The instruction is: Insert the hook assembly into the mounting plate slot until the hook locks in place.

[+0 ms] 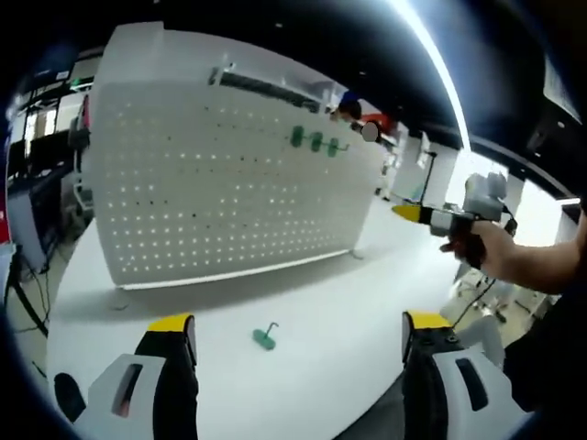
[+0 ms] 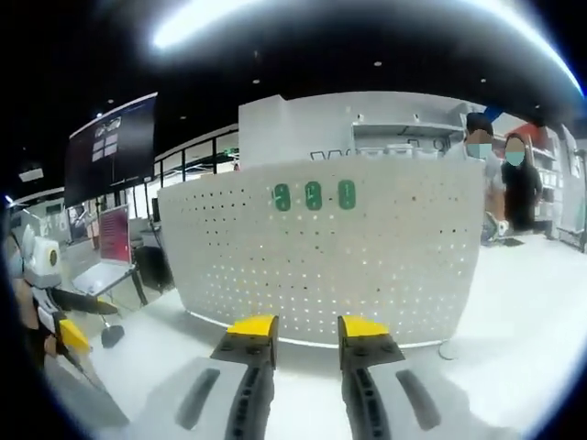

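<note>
Hook (image 1: 265, 336) lies on the table (image 1: 348, 302) dead ahead between my left gripper (image 1: 298, 335)'s spread, empty jaws, stem pointing right toward the pegboard (image 1: 211, 183).

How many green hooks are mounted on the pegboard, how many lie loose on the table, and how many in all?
Green hooks on the pegboard: 3
Green hook loose on the table: 1
Total: 4
</note>
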